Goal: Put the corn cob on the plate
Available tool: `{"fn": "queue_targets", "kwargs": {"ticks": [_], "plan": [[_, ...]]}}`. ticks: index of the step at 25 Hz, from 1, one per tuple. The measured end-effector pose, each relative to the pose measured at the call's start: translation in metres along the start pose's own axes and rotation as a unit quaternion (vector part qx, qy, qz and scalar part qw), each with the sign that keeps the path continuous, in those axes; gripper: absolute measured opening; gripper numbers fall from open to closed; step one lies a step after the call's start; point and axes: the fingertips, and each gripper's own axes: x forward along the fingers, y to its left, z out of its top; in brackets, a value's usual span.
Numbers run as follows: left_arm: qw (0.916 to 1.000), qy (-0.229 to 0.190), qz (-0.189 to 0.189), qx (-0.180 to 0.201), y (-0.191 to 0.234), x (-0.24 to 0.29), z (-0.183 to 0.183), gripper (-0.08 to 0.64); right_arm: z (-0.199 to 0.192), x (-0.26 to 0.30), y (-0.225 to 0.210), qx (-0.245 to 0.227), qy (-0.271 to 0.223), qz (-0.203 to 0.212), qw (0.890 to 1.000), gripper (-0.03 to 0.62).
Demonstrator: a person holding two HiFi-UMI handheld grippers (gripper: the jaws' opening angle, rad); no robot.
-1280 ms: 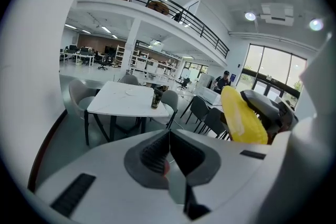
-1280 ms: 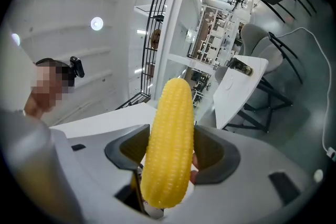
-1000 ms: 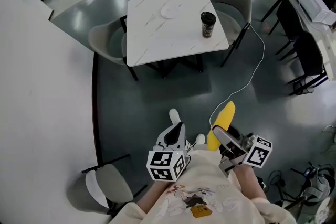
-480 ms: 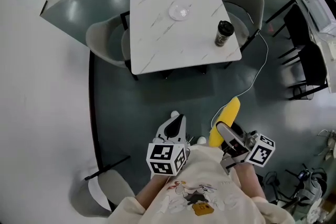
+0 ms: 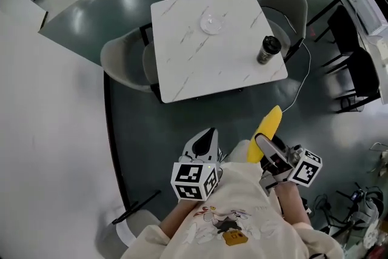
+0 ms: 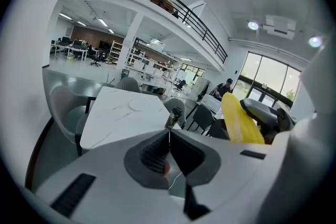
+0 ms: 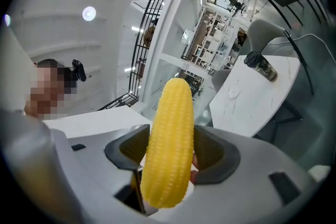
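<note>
Bumpy yellow corn cob [image 7: 169, 139] pinched in right gripper [image 5: 267, 153]; left gripper [image 6: 169, 150] closed, empty (round plate [image 5: 212, 22] near marble table [image 5: 182, 63] far edge).

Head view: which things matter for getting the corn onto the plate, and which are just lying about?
For the job:
corn cob, clamped in the right gripper
clear plate, empty, on the white table

Lying about:
dark cup on the table
grey chairs
white cable
left gripper, shut and empty
</note>
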Motion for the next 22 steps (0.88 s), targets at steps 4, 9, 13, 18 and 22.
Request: {"fn": "queue_targets", "kwargs": {"ticks": [4,9,13,18,22], "plan": [[0.9999,0.007,-0.008,-0.003,0.017,0.013,0.006,0.009,0.005,0.019,-0.009,0.001,-0.006,-0.014,1.000,0.259],[0.9998,0.017,-0.010,-0.005,0.033,0.031,0.018,0.009,0.017,0.042,-0.016,0.001,-0.006,-0.017,1.000,0.259],[0.9998,0.018,-0.004,0.003,0.049,0.053,0.036,0.009,0.033,0.069,-0.032,0.000,-0.001,-0.017,1.000,0.259],[0.9998,0.018,0.007,0.001,0.066,0.083,0.062,0.009,0.059,0.104,-0.050,0.003,0.009,-0.015,1.000,0.259],[0.9998,0.017,0.010,0.001,0.074,0.113,0.084,0.009,0.086,0.131,-0.063,-0.008,0.016,-0.009,1.000,0.259]]}}
